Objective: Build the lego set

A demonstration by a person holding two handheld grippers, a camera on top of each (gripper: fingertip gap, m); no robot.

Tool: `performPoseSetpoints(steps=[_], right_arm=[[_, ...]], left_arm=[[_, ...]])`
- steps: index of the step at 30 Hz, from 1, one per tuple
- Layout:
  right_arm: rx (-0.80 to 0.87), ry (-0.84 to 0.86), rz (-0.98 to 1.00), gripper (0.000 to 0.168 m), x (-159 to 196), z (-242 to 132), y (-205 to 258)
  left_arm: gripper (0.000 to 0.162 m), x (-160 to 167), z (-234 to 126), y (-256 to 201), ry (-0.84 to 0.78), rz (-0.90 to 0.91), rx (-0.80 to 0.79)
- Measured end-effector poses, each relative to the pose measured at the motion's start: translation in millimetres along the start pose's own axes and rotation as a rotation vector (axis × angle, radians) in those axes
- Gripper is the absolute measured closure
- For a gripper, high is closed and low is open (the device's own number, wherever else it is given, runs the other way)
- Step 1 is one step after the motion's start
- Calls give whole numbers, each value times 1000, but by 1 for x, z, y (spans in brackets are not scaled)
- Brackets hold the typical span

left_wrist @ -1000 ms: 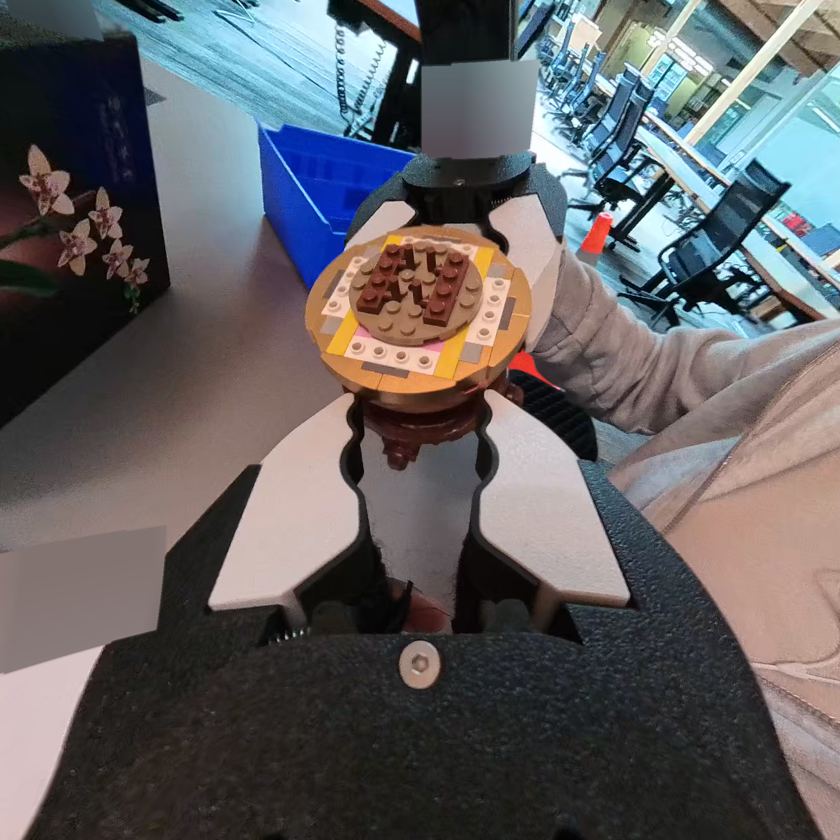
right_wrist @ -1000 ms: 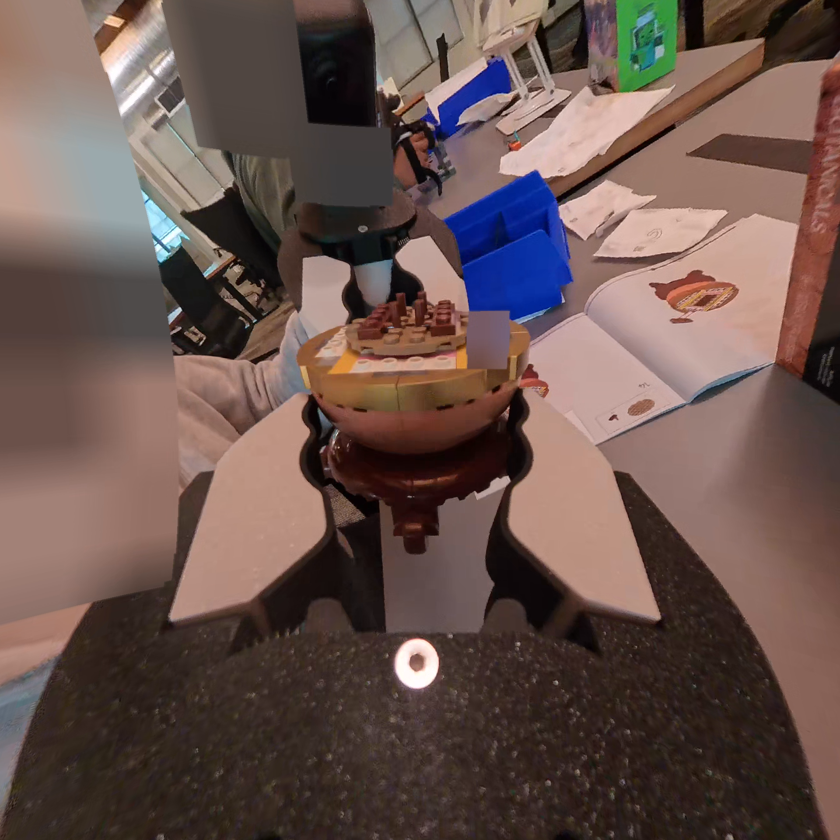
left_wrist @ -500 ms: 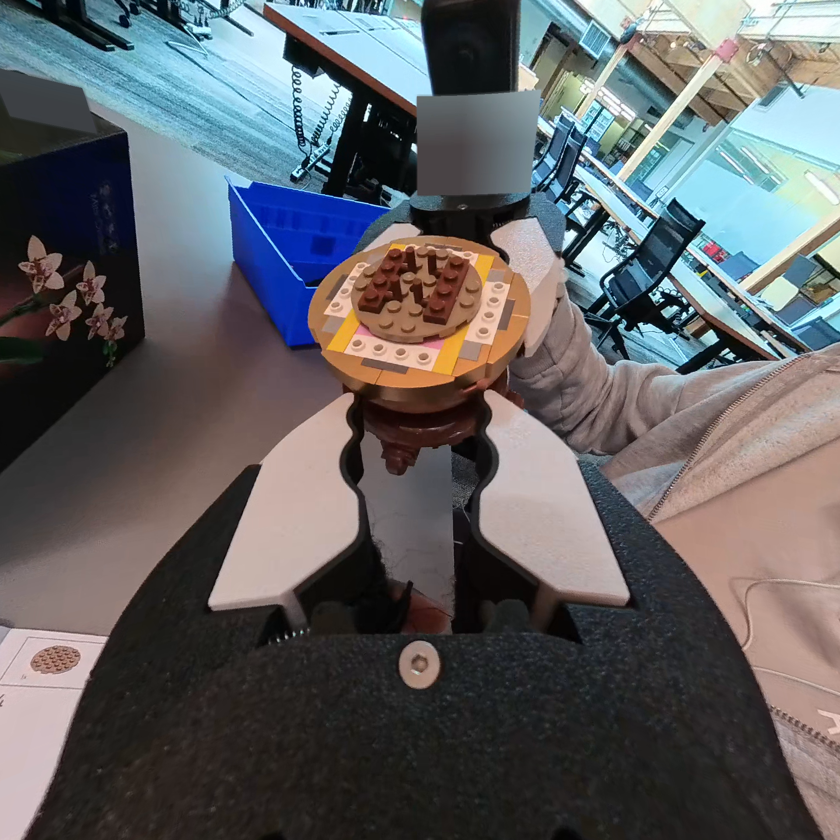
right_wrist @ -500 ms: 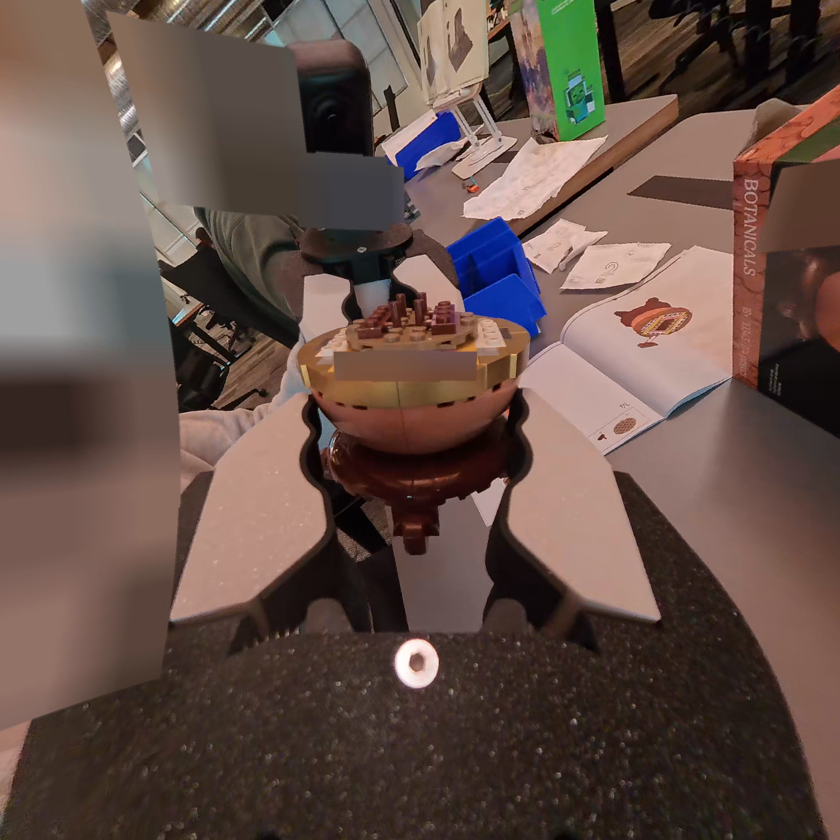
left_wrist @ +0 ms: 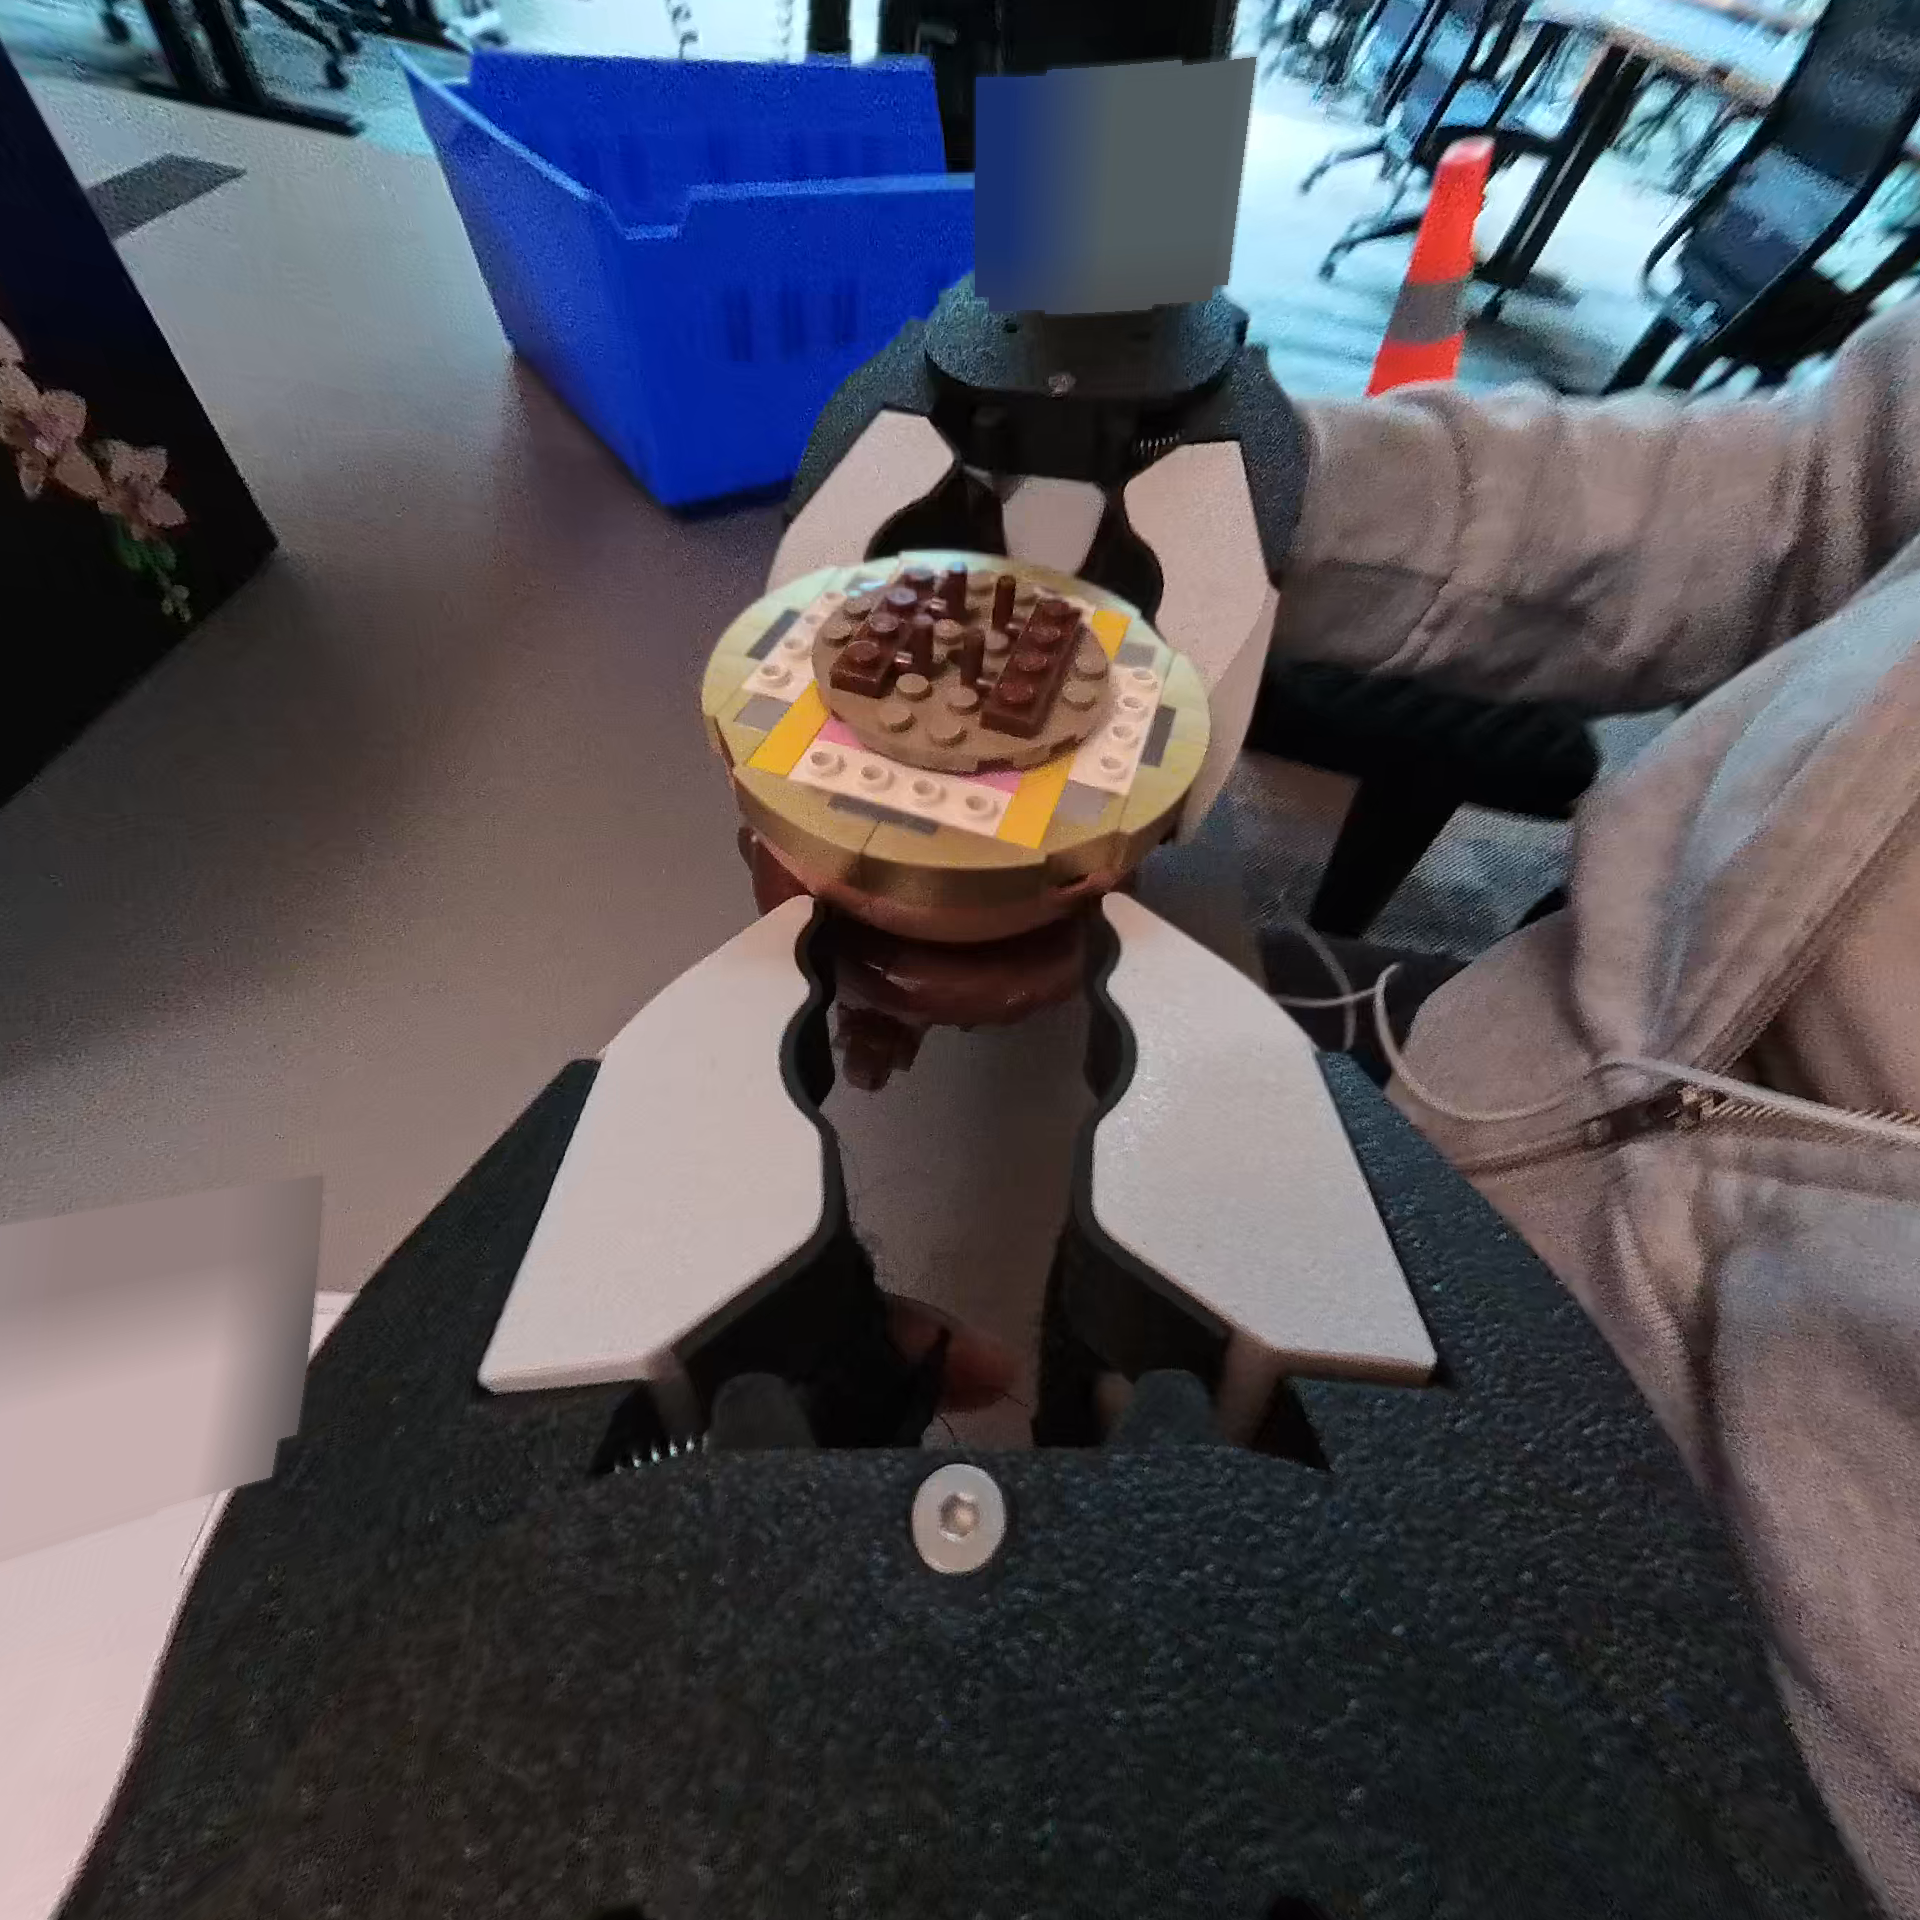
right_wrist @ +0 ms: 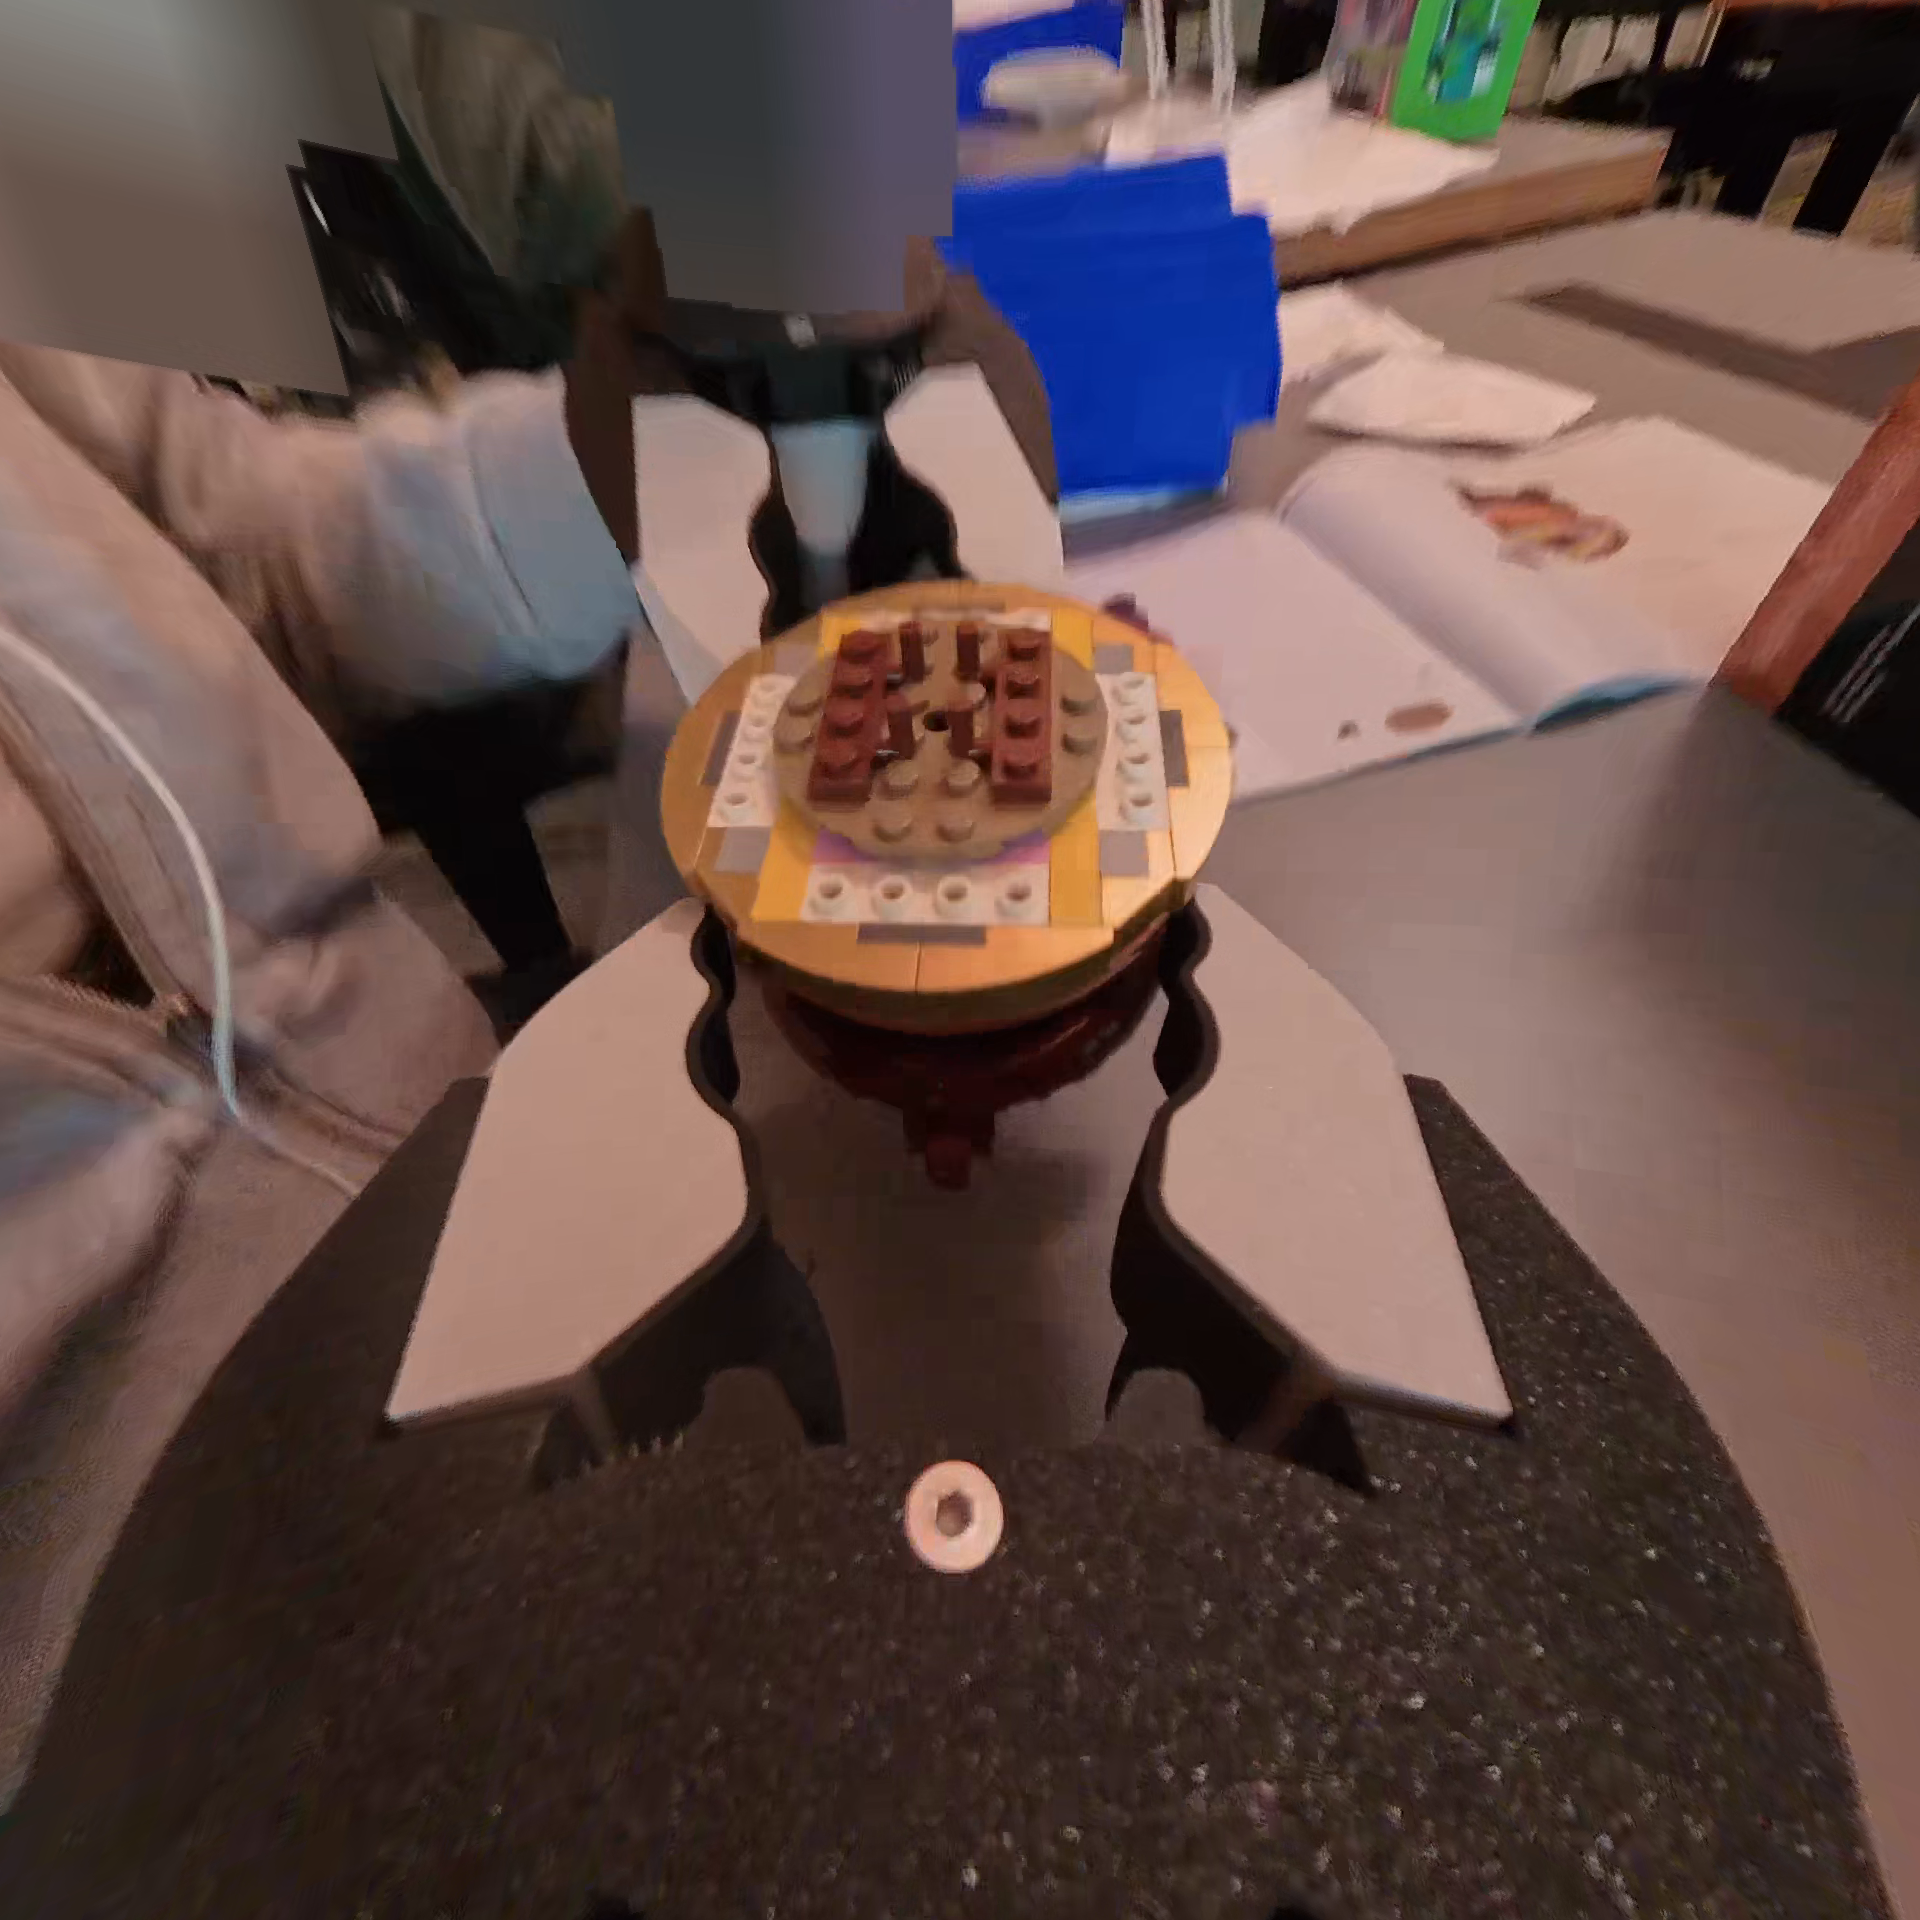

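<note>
Lego pot (left_wrist: 951,748) held up above grey table (left_wrist: 343,748), gripped from opposite sides. Left gripper (left_wrist: 951,940) clamped on pot's dark brown base; right gripper (right_wrist: 951,935) clamped on same base, facing it. Round tan plate with brown bricks on top. Blue bin (left_wrist: 696,270) behind. Open instruction booklet (right_wrist: 1392,623) on table, beside box (right_wrist: 1829,613).
</note>
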State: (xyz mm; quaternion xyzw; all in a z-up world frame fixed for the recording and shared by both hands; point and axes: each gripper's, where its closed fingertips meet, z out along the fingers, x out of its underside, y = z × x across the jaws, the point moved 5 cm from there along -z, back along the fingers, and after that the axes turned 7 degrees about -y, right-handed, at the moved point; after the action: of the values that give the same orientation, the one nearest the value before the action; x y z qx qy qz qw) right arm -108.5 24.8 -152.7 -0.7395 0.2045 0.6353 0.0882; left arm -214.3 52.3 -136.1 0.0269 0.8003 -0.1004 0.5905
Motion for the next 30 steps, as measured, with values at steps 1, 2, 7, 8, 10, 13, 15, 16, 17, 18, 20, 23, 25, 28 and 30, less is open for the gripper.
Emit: performPoseSetpoints(steps=[1,2,7,8,10,13,15,16,17,18,20,23,25,28,30], right_arm=[[7,55,-27,89,10,1,0],[18,110,-46,89,18,1,-2],[30,179,-79,90,22,4,-7],[27,180,-80,90,20,5,-7],[25,227,-90,90,21,7,-8],[21,280,-47,81,27,2,-10],[21,223,-3,73,18,-8,-10],[43,198,0,73,11,-14,-12],[72,165,-19,77,1,-20,-13],[88,127,-56,85,-10,-22,-11],[93,109,-146,95,-23,-16,-3],[89,266,-168,94,-15,-3,-3],[66,285,-127,104,-11,1,-5],[45,300,-107,117,-8,3,-5],[62,302,-117,121,-8,3,-6]], left_arm=[[117,6,2,-2,28,41,-25],[117,10,4,-3,60,84,-50],[116,27,10,1,148,109,-104],[116,31,10,2,150,90,-105],[115,37,9,4,162,64,-115],[110,39,0,5,150,66,-153],[104,35,-10,5,131,65,-178],[99,31,-14,5,112,67,-189],[96,26,-17,2,83,70,-192],[94,20,-17,0,47,75,-190],[92,10,-10,-6,-6,97,-176],[93,6,8,-9,-15,133,-147],[96,8,16,-7,9,133,-135],[99,12,20,-5,37,131,-132],[102,12,20,-6,36,115,-119]])
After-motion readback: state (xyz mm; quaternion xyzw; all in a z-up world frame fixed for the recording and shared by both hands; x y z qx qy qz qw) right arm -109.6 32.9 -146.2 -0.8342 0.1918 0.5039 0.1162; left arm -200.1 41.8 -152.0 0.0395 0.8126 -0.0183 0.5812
